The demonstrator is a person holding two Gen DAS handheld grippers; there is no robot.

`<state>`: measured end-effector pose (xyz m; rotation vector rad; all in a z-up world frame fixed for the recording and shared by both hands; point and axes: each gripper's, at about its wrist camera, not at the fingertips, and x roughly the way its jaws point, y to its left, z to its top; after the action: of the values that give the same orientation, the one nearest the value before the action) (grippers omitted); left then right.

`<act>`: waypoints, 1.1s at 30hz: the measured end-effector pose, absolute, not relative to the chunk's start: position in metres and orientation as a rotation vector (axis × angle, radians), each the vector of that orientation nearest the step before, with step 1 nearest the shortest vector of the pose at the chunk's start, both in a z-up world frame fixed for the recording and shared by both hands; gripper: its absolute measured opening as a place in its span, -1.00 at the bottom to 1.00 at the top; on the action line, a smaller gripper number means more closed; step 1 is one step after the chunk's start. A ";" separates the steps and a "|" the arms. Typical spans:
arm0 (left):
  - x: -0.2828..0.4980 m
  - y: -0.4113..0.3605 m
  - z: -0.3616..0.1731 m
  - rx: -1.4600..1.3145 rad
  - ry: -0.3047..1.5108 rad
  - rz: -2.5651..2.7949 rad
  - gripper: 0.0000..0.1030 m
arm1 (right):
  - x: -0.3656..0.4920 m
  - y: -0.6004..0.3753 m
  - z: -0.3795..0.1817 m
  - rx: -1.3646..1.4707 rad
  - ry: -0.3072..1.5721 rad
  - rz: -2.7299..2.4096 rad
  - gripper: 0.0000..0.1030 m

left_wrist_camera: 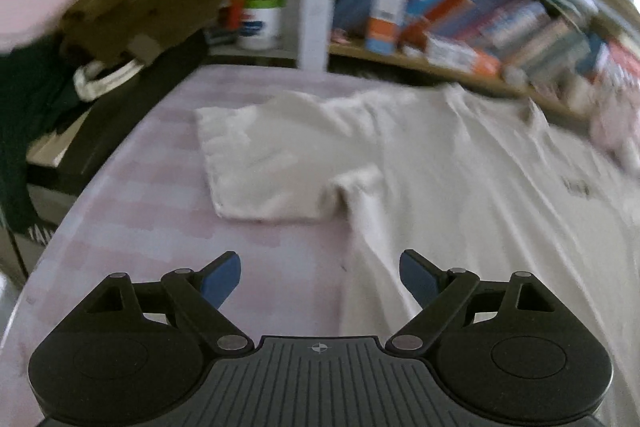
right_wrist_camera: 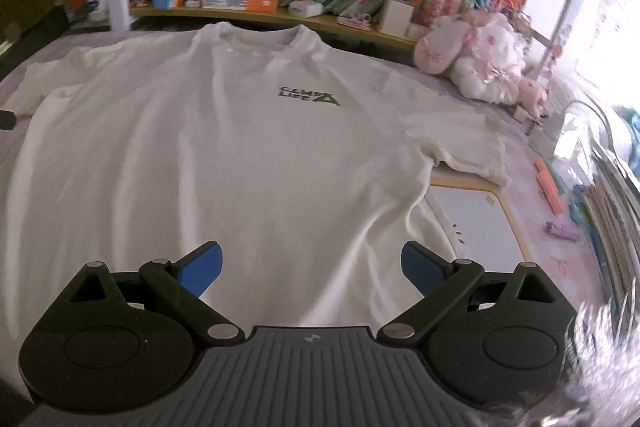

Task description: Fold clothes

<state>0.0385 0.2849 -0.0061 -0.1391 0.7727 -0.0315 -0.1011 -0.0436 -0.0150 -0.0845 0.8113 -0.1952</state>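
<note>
Cotton, by the look of it: the white T-shirt point(right_wrist_camera: 224, 147) lies spread flat, front up, on the pink-covered bench point(left_wrist_camera: 132, 227), collar toward the far bookshelf point(right_wrist_camera: 304, 15) and hem toward you. It looks light and limp, so expect it to sag and crease wherever you lift it, and to slide easily over the cover. Your left tongs point(left_wrist_camera: 320, 277) stand wide with nothing between the pads, hovering above the bare cover just left of the shirt's side edge, with the left sleeve point(left_wrist_camera: 260, 163) laid out ahead. Your right tongs point(right_wrist_camera: 311, 269) are also wide and empty, poised above the lower body of the shirt. My judgement: pinch at the shoulder seam and at the hem on one side, through both layers, so the fold stays straight.
</note>
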 end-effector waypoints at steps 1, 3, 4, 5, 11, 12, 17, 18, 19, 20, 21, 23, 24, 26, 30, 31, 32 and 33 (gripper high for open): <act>0.044 0.293 -0.007 -0.168 0.764 -0.019 0.68 | -0.100 -0.043 -0.015 -0.084 0.817 -0.202 0.88; 0.055 0.312 -0.012 -0.256 0.761 0.012 0.59 | -0.098 -0.041 -0.014 -0.089 0.829 -0.214 0.88; 0.059 0.321 -0.015 -0.314 0.766 0.025 0.52 | -0.097 -0.039 -0.014 -0.095 0.835 -0.218 0.88; 0.063 0.332 -0.019 -0.387 0.775 0.039 0.39 | -0.096 -0.038 -0.015 -0.100 0.841 -0.221 0.88; 0.090 0.366 -0.038 -0.576 0.821 0.097 -0.23 | -0.095 -0.034 -0.016 -0.113 0.867 -0.247 0.88; 0.094 0.368 -0.040 -0.587 0.822 0.097 -0.26 | -0.094 -0.033 -0.016 -0.116 0.868 -0.254 0.88; 0.108 0.377 -0.046 -0.690 0.809 0.109 -0.52 | -0.093 -0.032 -0.014 -0.123 0.872 -0.275 0.88; 0.109 0.377 -0.046 -0.708 0.802 0.116 -0.63 | -0.092 -0.032 -0.014 -0.123 0.874 -0.276 0.88; 0.110 0.375 -0.045 -0.709 0.787 0.116 -0.64 | -0.092 -0.032 -0.014 -0.123 0.876 -0.278 0.88; 0.109 0.371 -0.041 -0.688 0.762 0.102 -0.64 | -0.091 -0.032 -0.014 -0.123 0.878 -0.280 0.88; 0.109 0.365 -0.037 -0.642 0.738 0.085 -0.63 | -0.090 -0.032 -0.014 -0.124 0.880 -0.283 0.88; 0.111 0.355 -0.031 -0.574 0.722 0.059 -0.63 | -0.089 -0.032 -0.014 -0.125 0.884 -0.288 0.88; 0.112 0.353 -0.031 -0.562 0.722 0.049 -0.62 | -0.089 -0.031 -0.014 -0.126 0.886 -0.288 0.88; 0.115 0.356 -0.034 -0.578 0.738 0.055 -0.62 | -0.087 -0.031 -0.014 -0.128 0.890 -0.289 0.88; 0.120 0.365 -0.044 -0.631 0.779 0.086 -0.53 | -0.087 -0.032 -0.015 -0.128 0.893 -0.286 0.88; 0.122 0.366 -0.045 -0.629 0.790 0.091 -0.52 | -0.086 -0.032 -0.015 -0.127 0.894 -0.286 0.88; 0.123 0.367 -0.047 -0.628 0.801 0.097 -0.51 | -0.086 -0.032 -0.016 -0.126 0.896 -0.285 0.88; 0.124 0.367 -0.048 -0.623 0.804 0.099 -0.49 | -0.086 -0.032 -0.016 -0.125 0.897 -0.285 0.88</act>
<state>0.1244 0.3675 -0.0480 -0.6230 0.8042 0.0992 -0.0860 -0.0323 -0.0158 -0.1246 0.8972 -0.2850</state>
